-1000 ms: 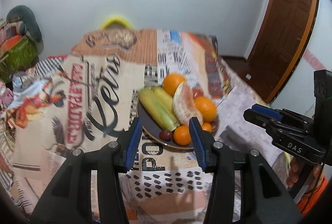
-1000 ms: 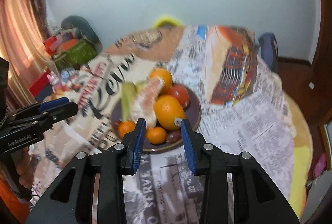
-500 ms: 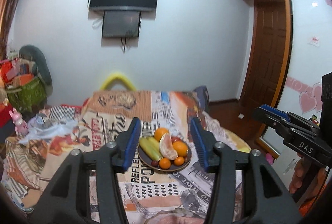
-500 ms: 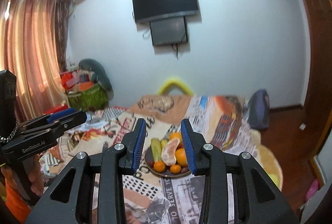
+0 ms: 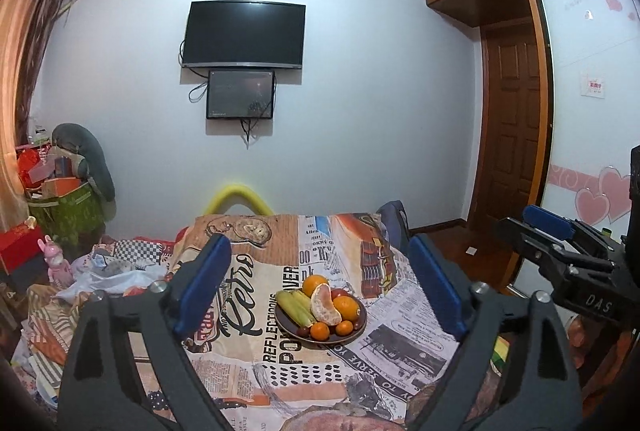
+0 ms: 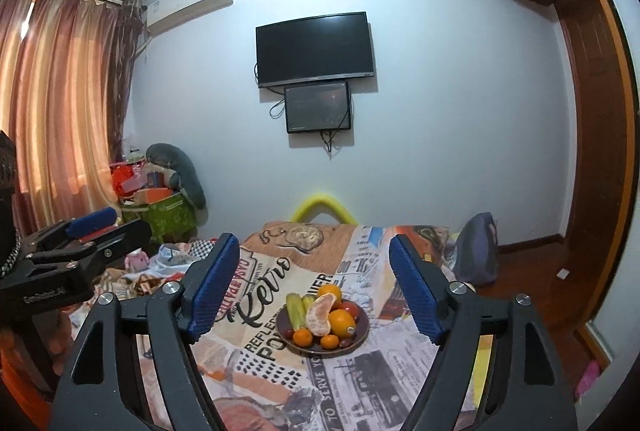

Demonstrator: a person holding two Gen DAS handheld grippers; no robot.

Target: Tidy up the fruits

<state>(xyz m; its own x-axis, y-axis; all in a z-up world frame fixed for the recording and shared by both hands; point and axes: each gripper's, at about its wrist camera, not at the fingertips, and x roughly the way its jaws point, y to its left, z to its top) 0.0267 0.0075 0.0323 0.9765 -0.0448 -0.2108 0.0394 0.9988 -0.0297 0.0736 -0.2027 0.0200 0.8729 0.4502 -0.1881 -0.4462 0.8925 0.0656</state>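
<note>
A dark plate (image 5: 358,332) (image 6: 360,339) stands on the printed tablecloth, piled with fruit: oranges (image 5: 346,307) (image 6: 341,322), a peeled citrus (image 5: 325,306) (image 6: 319,315), green corn-like pieces (image 5: 296,306) (image 6: 295,307), small mandarins (image 5: 319,331) and dark round fruits. My left gripper (image 5: 320,287) hangs well back from the plate and above it, its jaws opening with nothing between them. The right gripper (image 6: 314,287) is likewise raised and back, jaws opening and empty. Each gripper shows at the edge of the other's view (image 5: 560,251) (image 6: 80,243).
The table (image 5: 256,363) carries a newspaper-print cloth. A bag (image 6: 478,247) stands at its far right, clutter and boxes (image 5: 60,191) at the left by the curtain. A television (image 5: 243,34) hangs on the far wall; a wooden door (image 5: 514,119) is at right.
Both grippers rose and drew back from the plate, tilting up from the table toward the wall. Both sets of jaws spread wide apart from nearly closed.
</note>
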